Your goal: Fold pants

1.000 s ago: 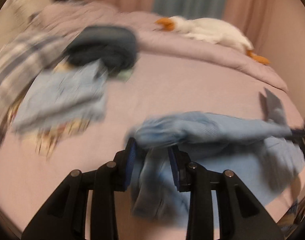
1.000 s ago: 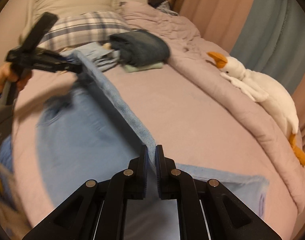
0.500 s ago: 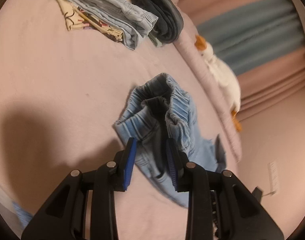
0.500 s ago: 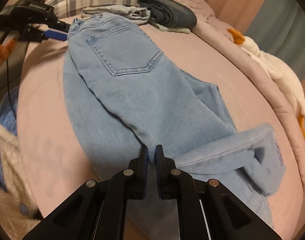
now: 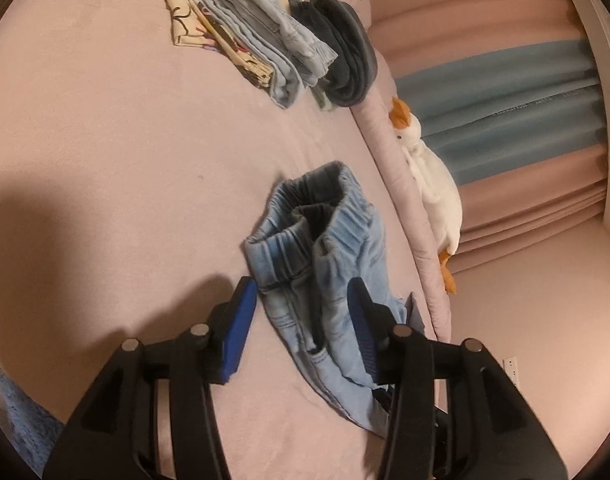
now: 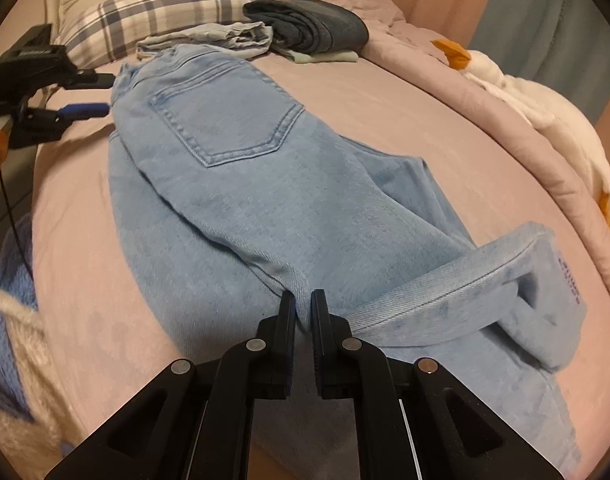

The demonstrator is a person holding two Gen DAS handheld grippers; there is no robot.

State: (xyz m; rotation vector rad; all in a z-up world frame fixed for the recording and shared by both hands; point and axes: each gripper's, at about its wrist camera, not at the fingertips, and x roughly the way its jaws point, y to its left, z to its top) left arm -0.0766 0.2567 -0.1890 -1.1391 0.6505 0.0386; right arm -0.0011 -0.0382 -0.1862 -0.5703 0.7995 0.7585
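Light blue jeans (image 6: 245,168) lie flat on the pink bed (image 6: 385,128), back pocket up, one leg end folded over at the right. My right gripper (image 6: 303,296) is shut on the side seam fold near the knee. In the left wrist view the gathered waistband (image 5: 313,232) sits between the fingers of my left gripper (image 5: 301,286), whose jaws are opening; the left pad (image 5: 241,320) stands off the fabric. From the right wrist view the left gripper (image 6: 109,94) is at the waistband's left edge, fingers apart.
A stack of folded clothes (image 5: 265,32) with a dark folded garment (image 6: 317,24) lies at the head end by a plaid pillow (image 6: 153,12). A white plush goose (image 6: 545,112) rests along the far side. A blue fuzzy blanket (image 6: 9,280) is at the near left edge.
The jeans hung stretched between both grippers a second ago; now they rest flat on the bed. Both grippers came down, and the left jaws have spread wider around the waistband.
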